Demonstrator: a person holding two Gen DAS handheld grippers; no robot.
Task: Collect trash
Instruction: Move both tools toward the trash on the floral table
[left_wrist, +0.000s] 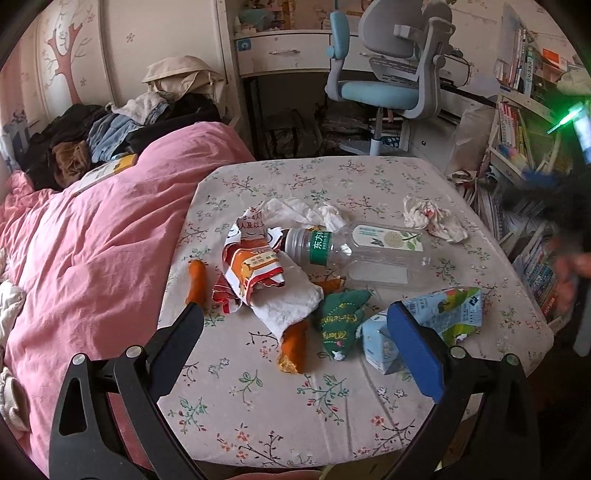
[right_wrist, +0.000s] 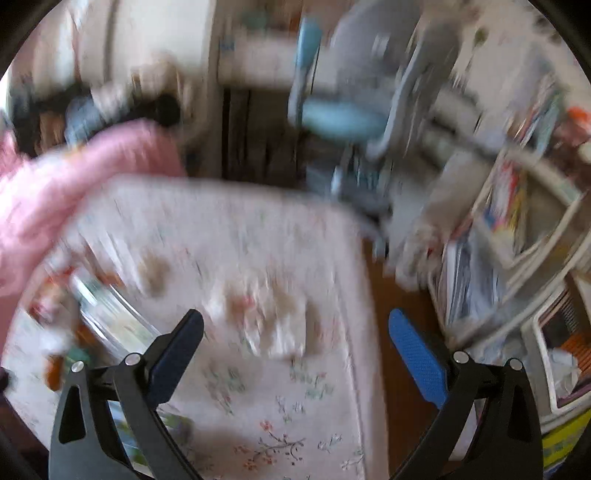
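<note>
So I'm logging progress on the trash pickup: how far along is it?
Barely started. Both hand-held grippers, left and right, are open and empty. Nothing is in hand. The plastic bottle, snack wrapper, crumpled tissue and blue carton lie on the floral table.

A clear plastic bottle (left_wrist: 362, 254) with a green label is lying on its side at the middle of the floral-covered table (left_wrist: 280, 413), cap pointing toward the left edge. A torn red and white wrapper (left_wrist: 251, 266) is sprawling beside the cap, partly over white paper (left_wrist: 291, 299). Crumpled white tissue (left_wrist: 306, 212) is sitting just behind the bottle's neck, and another wad (left_wrist: 432, 218) is resting near the far right corner. A crushed blue carton (left_wrist: 439, 314) is lying toward the right edge.
</note>
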